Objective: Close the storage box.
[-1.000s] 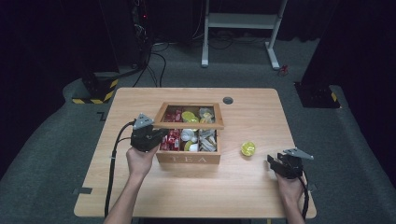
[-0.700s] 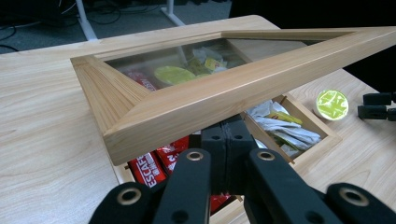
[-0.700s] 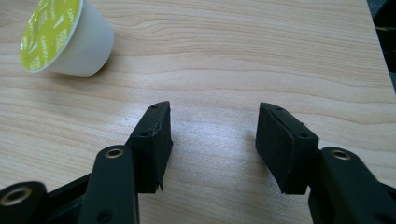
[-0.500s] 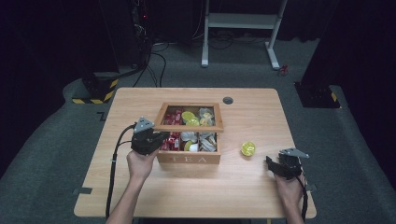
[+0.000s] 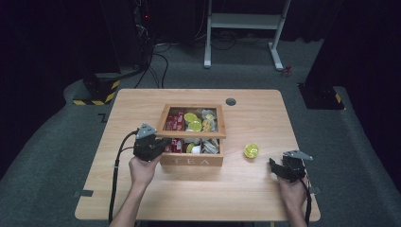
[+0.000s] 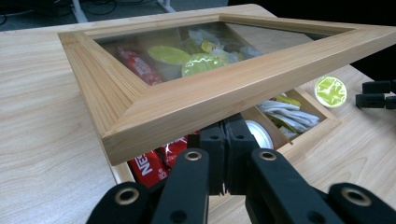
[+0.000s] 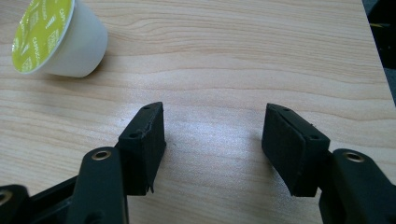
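We keep left tool (image 6: pixel 227 140) closed, tips under raised tea-box lid (image 6: pixel 196 100). Right tool (image 7: pixel 212 140), jaws just opened, empty, near yellow-lidded capsule (image 7: pixel 56 39) on desk (image 7: pixel 233 56).

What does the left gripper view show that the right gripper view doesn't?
Left gripper view: the left gripper, jaws shut, tucked under the raised glass-paned wooden lid of the wooden tea box, with red sachets inside.
Right gripper view: the right gripper up close, jaws just opened with nothing between them, and the white side of the green-foil-topped capsule, which lies tipped over.
Both: that capsule, lying clear of the box, and the light wooden table.
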{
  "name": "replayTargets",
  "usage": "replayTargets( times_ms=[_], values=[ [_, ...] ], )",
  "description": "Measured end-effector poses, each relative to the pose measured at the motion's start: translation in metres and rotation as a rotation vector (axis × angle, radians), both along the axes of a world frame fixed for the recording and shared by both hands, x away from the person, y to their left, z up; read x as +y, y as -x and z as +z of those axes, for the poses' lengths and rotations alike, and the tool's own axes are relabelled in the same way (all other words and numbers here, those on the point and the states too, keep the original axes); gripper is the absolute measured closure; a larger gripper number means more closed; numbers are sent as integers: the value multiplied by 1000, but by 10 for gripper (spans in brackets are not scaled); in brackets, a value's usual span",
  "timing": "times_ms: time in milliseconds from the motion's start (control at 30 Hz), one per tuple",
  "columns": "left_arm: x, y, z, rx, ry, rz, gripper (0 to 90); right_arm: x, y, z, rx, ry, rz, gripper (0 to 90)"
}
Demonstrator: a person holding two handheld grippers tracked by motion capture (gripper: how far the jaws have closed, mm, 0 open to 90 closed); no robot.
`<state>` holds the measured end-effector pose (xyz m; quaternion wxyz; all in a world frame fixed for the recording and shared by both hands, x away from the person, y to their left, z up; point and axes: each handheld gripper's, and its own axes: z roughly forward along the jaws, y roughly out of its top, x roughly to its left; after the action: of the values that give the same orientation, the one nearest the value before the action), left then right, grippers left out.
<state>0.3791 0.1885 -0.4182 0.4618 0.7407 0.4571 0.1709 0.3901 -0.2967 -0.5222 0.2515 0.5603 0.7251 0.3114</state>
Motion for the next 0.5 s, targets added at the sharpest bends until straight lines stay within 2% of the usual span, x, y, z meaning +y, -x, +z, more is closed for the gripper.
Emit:
replayTargets(
  times_ms=[100, 500],
  values=[
    [-1, 1, -3, 4, -14, 0, 883, 0, 0, 0, 0, 0, 0, 393],
    [-2, 3, -12, 18, -3, -2, 873, 0, 0, 0, 0, 0, -1, 393]
  ],
)
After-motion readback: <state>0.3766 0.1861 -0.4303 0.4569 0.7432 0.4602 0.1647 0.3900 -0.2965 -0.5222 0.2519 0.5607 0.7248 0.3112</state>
